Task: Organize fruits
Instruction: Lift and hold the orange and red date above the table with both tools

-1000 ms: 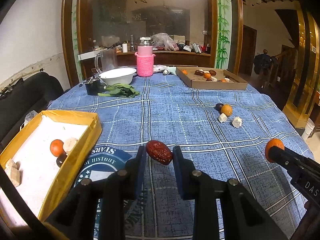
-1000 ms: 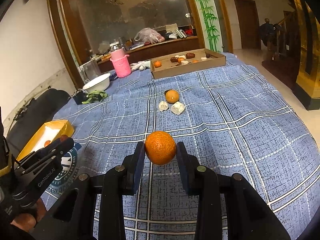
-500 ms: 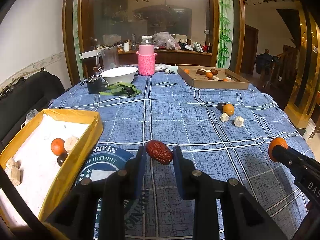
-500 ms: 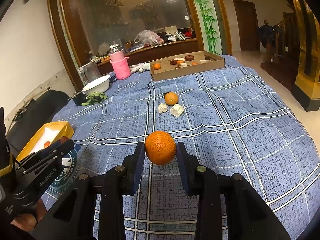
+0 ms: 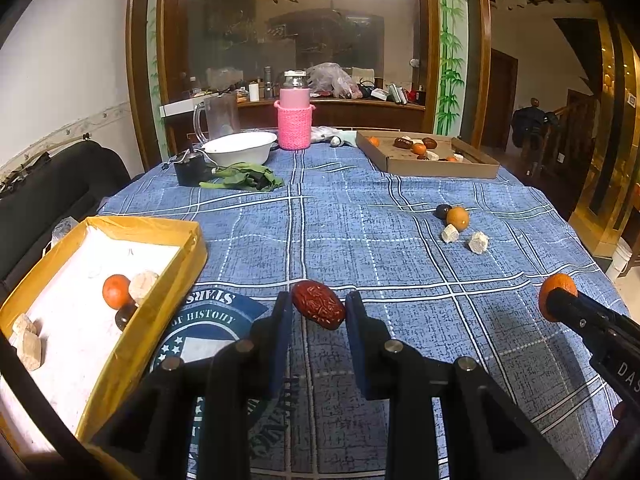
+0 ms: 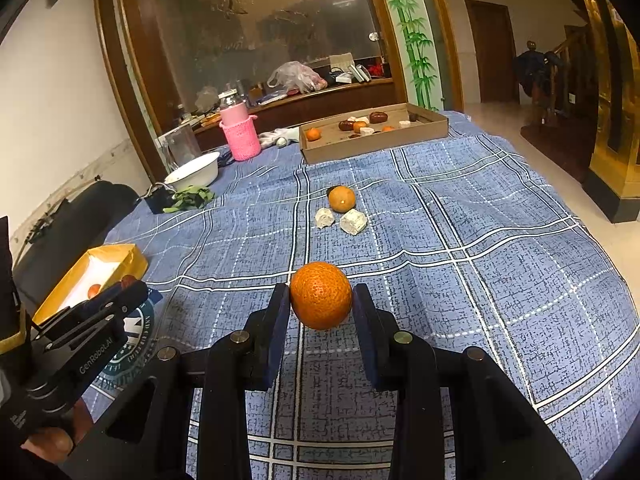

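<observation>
Nothing has shifted since the earlier frames: the left gripper [image 5: 318,310] still pinches a red date [image 5: 318,310] lying slantwise between its fingers, and the right gripper [image 6: 321,300] clamps a mandarin [image 6: 321,295], both above the worktop [image 5: 360,240]. Left of the date, close by, sits the yellow tray [image 5: 160,300]; the cardboard box [image 6: 360,148] lies well beyond, nothing between.

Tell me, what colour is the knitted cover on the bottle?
Pink. The knitted cover shows best in the left wrist view.

dark fruit [image 6: 331,191] half hidden behind the loose orange [image 6: 342,199]
</observation>
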`<action>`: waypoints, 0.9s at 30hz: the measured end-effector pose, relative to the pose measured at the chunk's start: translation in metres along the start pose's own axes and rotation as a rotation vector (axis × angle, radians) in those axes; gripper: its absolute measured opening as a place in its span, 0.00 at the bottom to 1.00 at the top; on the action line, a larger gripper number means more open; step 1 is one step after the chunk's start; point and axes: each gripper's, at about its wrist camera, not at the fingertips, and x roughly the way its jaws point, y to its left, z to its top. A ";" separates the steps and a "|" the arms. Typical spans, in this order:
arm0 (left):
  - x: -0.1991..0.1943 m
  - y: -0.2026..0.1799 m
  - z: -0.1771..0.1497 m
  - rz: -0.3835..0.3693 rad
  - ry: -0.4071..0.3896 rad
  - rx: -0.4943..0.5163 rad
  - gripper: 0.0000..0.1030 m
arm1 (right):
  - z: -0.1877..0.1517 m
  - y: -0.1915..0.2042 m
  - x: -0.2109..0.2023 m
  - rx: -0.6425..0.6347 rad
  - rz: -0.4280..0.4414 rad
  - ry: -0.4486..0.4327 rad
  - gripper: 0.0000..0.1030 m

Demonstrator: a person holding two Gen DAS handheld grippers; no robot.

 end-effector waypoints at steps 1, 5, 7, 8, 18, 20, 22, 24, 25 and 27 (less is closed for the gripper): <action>0.000 0.000 0.000 0.000 0.000 0.000 0.29 | 0.000 0.000 0.000 0.000 0.000 0.000 0.30; 0.000 0.000 0.000 0.000 0.000 0.000 0.29 | 0.000 0.000 -0.001 0.001 0.000 -0.002 0.30; 0.000 0.000 0.000 0.001 0.000 -0.001 0.29 | 0.000 0.000 -0.001 0.001 0.001 -0.005 0.30; 0.000 0.000 0.000 0.001 0.000 0.000 0.29 | 0.000 0.000 -0.001 0.001 0.001 -0.006 0.30; 0.000 0.000 0.000 0.001 -0.001 -0.002 0.29 | 0.001 0.001 -0.003 0.000 -0.001 -0.012 0.30; 0.000 0.000 0.000 0.001 -0.001 -0.002 0.29 | 0.001 0.001 -0.003 0.001 -0.002 -0.013 0.30; -0.001 -0.001 0.000 0.002 -0.003 -0.003 0.29 | 0.000 0.001 -0.004 0.001 -0.004 -0.015 0.30; -0.001 0.000 0.000 0.003 -0.004 -0.004 0.29 | 0.000 0.001 -0.004 0.000 -0.005 -0.017 0.30; -0.001 0.000 0.000 0.003 -0.004 -0.004 0.29 | 0.000 0.001 -0.004 -0.001 -0.007 -0.018 0.30; -0.002 0.000 0.001 0.004 -0.006 -0.007 0.29 | 0.000 0.002 -0.005 -0.001 -0.007 -0.020 0.30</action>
